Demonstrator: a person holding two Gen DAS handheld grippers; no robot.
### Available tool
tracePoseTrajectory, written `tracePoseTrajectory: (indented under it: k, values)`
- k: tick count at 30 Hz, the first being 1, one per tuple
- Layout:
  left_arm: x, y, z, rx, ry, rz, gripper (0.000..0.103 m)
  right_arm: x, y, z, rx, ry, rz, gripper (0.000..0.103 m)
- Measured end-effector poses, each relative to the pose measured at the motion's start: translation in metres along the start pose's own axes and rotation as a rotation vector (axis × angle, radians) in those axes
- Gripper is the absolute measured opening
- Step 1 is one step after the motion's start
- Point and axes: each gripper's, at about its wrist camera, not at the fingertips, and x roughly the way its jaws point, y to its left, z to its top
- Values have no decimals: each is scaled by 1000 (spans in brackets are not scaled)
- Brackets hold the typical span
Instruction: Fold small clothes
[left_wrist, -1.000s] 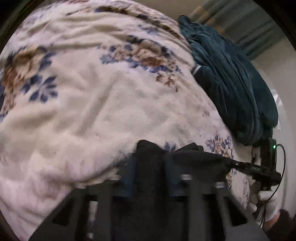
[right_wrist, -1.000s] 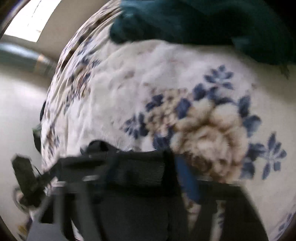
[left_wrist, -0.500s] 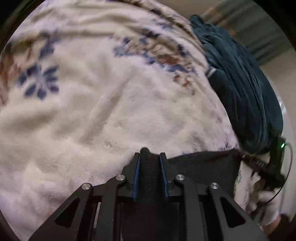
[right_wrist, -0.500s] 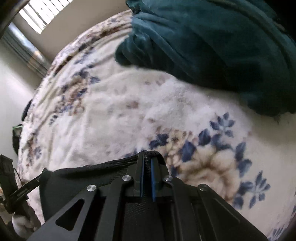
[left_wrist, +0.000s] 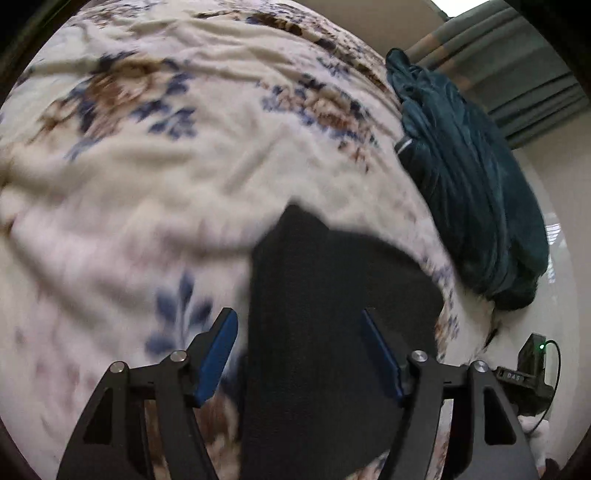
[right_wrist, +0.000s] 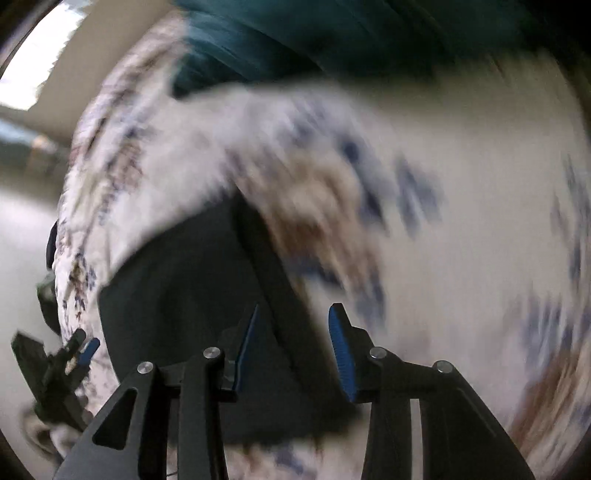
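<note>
A small black garment (left_wrist: 325, 314) lies folded on the cream floral blanket (left_wrist: 166, 177). My left gripper (left_wrist: 299, 321) is open, its blue-padded jaws spread either side of the garment's near part, gripping nothing. In the right wrist view the same black garment (right_wrist: 192, 288) lies flat, with a raised fold edge running between the jaws. My right gripper (right_wrist: 293, 314) is open above that edge. The right wrist view is blurred by motion.
A heap of dark teal fabric (left_wrist: 472, 192) lies on the blanket at the right, also at the top of the right wrist view (right_wrist: 314, 33). Grey curtains (left_wrist: 517, 74) hang behind. The other gripper (right_wrist: 62, 358) shows at the blanket's left edge.
Both grippers were shut on the black garment's edge half a second ago; both have opened and let it go. The garment now lies flat on the blanket and both cameras have pulled back.
</note>
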Motion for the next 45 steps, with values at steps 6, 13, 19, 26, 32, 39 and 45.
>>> tracePoseTrajectory:
  k: [6, 13, 19, 26, 32, 39, 45]
  values:
    - [18, 8, -47, -56, 86, 26, 66, 27, -22, -43, 134, -39, 85, 17]
    - [14, -2, -77, -14, 136, 63, 66, -14, -22, -61, 157, -114, 30, 10]
    - [15, 7, -82, -43, 165, 47, 66, 23, -39, -55, 162, 51, -46, 8]
    - [27, 20, -41, -44, 117, -61, 66, 11, -33, 2, -33, -29, 136, 83]
    - [75, 28, -8, -87, 154, -226, 75, 86, -1, 52, -188, 130, 362, 90]
    - [76, 6, -1, -22, 138, -312, 74, 110, 41, 25, -322, 258, 560, 93]
    - [57, 1, 2, 14, 98, -323, 23, 110, 40, 20, -252, 171, 503, 25]
